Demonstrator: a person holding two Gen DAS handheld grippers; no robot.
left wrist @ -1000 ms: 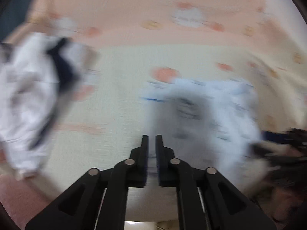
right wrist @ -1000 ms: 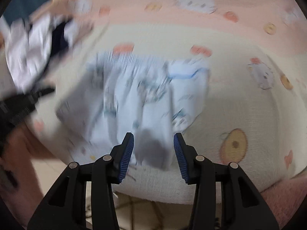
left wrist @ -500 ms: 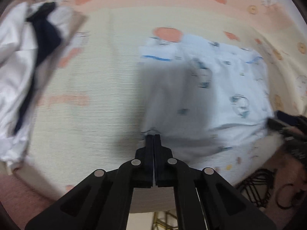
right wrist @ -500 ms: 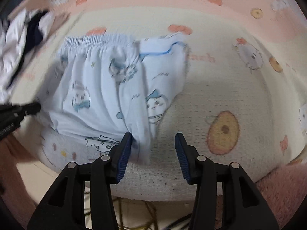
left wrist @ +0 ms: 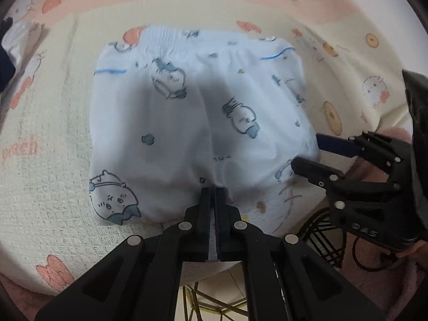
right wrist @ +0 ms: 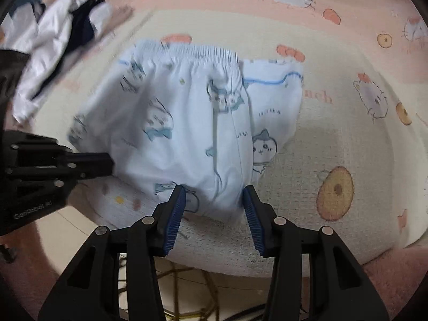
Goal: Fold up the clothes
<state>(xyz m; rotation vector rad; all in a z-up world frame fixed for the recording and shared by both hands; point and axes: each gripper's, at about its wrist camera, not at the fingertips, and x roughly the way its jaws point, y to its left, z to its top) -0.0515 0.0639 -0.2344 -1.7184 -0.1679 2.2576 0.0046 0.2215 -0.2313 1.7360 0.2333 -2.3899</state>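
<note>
Light blue shorts (left wrist: 200,112) with cartoon prints lie flat on a cream and pink cartoon blanket (left wrist: 48,165), waistband at the far side. My left gripper (left wrist: 213,195) is shut on the middle of the near hem, with pale fabric pinched between its fingers. In the right wrist view the shorts (right wrist: 187,123) fill the centre, and my right gripper (right wrist: 214,195) stands open astride their near right hem. The left gripper (right wrist: 109,164) comes in from the left there, at the shorts' edge. My right gripper (left wrist: 306,151) also shows at the shorts' right corner in the left wrist view.
A crumpled pile of white and navy clothes (right wrist: 53,40) lies at the blanket's far left, its edge (left wrist: 10,50) just showing in the left wrist view. The blanket (right wrist: 334,139) drops off close in front of both grippers, over a gold wire frame (left wrist: 214,302) and pink carpet (right wrist: 388,272).
My left gripper has closed and come onto the shorts' near hem, now holding it. The shorts have swung to the centre of both views. My right gripper has stayed open at the hem.
</note>
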